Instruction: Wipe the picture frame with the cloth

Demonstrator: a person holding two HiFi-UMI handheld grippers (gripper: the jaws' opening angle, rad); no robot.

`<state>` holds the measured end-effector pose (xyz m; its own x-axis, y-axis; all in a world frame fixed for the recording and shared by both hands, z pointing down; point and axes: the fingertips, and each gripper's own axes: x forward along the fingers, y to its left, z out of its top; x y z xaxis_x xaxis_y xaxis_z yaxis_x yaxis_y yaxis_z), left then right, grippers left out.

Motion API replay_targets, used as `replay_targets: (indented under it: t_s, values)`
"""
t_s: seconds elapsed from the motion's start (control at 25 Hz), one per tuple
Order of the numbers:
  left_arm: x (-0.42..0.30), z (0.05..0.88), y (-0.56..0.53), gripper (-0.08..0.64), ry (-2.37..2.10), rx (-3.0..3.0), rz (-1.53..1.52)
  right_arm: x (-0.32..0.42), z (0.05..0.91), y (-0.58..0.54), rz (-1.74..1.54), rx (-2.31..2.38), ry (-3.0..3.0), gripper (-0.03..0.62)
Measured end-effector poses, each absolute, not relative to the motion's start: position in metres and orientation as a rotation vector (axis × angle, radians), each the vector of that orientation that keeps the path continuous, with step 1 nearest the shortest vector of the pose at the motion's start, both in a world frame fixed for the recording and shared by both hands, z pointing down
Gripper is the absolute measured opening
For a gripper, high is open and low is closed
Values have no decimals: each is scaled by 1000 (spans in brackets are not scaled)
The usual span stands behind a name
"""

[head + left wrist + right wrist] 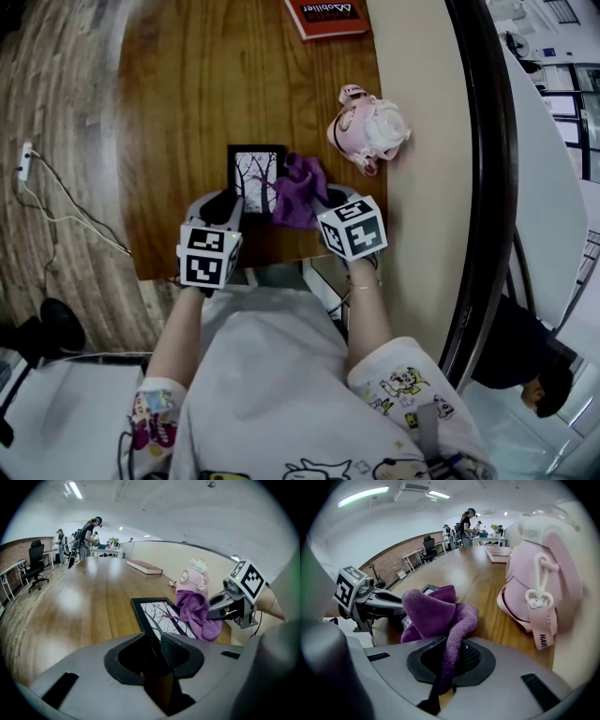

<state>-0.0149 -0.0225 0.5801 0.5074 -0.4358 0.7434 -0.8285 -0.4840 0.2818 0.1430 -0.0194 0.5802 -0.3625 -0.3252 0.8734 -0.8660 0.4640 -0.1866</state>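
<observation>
A small black picture frame (pixel 256 176) with a tree print stands tilted near the table's front edge. My left gripper (pixel 228 208) is shut on its lower edge; in the left gripper view the picture frame (pixel 161 618) rises from between the jaws. My right gripper (pixel 323 208) is shut on a purple cloth (pixel 300 190). The cloth (pixel 199 616) lies bunched against the frame's right side. In the right gripper view the cloth (pixel 438 616) fills the space ahead of the jaws and hides most of the frame.
A pink bag (pixel 367 131) lies on the wooden table (pixel 206 84) to the right of the cloth. A red book (pixel 324 16) rests at the table's far end. The table's front edge runs just under both grippers.
</observation>
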Motion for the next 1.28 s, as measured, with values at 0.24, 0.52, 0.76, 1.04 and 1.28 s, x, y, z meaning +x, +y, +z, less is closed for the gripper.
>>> replay_targets:
  t_s: [0.24,0.52,0.76,1.04,1.28]
  values:
    - [-14,579,-25,101,-1035,2122,786,153,560,-14,871,1034,-1949,18]
    - [-14,581,-23,100,-1029,2115,795,133,502,-11,892,1048,-2146,18]
    - [-15,581,-22,101,-1029,2105,797,88,461,-4,983,987,-2341,18]
    - [-14,582,-23,100,-1022,2100,793,37,471,4,1089,847,-2408,18]
    - [-15,581,-23,100,-1016,2098,789,16,513,10,1135,769,-2333,18]
